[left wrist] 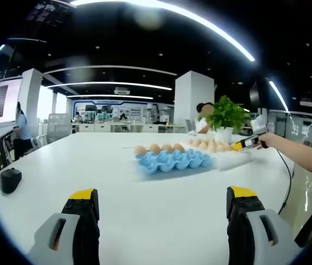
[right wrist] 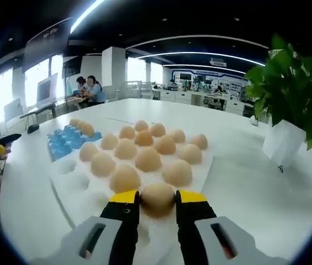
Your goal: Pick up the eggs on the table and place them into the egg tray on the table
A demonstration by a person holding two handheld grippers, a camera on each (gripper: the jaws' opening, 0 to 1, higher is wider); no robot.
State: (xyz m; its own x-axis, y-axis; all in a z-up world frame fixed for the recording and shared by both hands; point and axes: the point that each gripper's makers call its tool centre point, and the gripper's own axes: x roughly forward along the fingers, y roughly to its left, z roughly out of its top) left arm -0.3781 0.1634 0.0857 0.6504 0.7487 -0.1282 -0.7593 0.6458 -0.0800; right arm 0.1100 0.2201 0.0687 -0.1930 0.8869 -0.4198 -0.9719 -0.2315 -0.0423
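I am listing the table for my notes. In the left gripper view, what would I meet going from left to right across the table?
Black device → blue egg tray with eggs along its far row → white tray of eggs → potted plant → the right gripper, held by a person's hand.

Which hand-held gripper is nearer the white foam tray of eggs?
The right hand-held gripper: its jaws sit at the white foam tray, around an egg. The left hand-held gripper hangs well back, open.
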